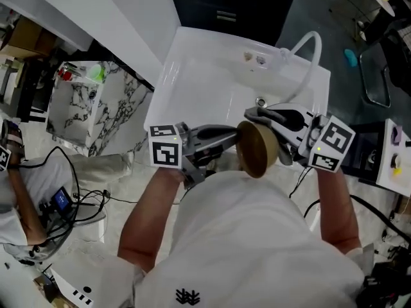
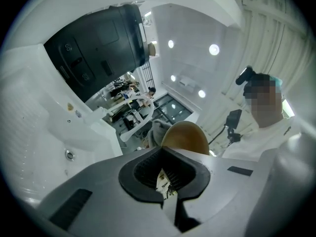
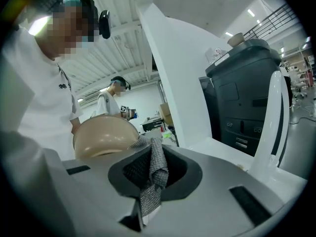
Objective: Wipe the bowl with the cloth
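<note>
A tan bowl [image 1: 257, 149] hangs on its side over the white sink [image 1: 205, 76], close to my chest. My left gripper [image 1: 232, 140] reaches in from the left and is shut on the bowl's rim. In the left gripper view a pale sliver of that rim sits between the closed jaws of the left gripper [image 2: 165, 181], with the bowl [image 2: 185, 137] just beyond. My right gripper [image 1: 270, 117] comes from the right, shut on a grey cloth [image 1: 254, 114] that lies against the bowl's upper edge. From the right gripper [image 3: 148, 181] the cloth [image 3: 154, 174] hangs pinched, touching the bowl [image 3: 103, 135].
A white curved faucet [image 1: 309, 50] rises at the sink's far right, and a drain [image 1: 260, 101] shows in the basin. A marble-patterned bin [image 1: 96, 108] stands to the left. Another person [image 1: 26, 191] sits at the far left. A black machine [image 3: 247, 98] stands behind the sink.
</note>
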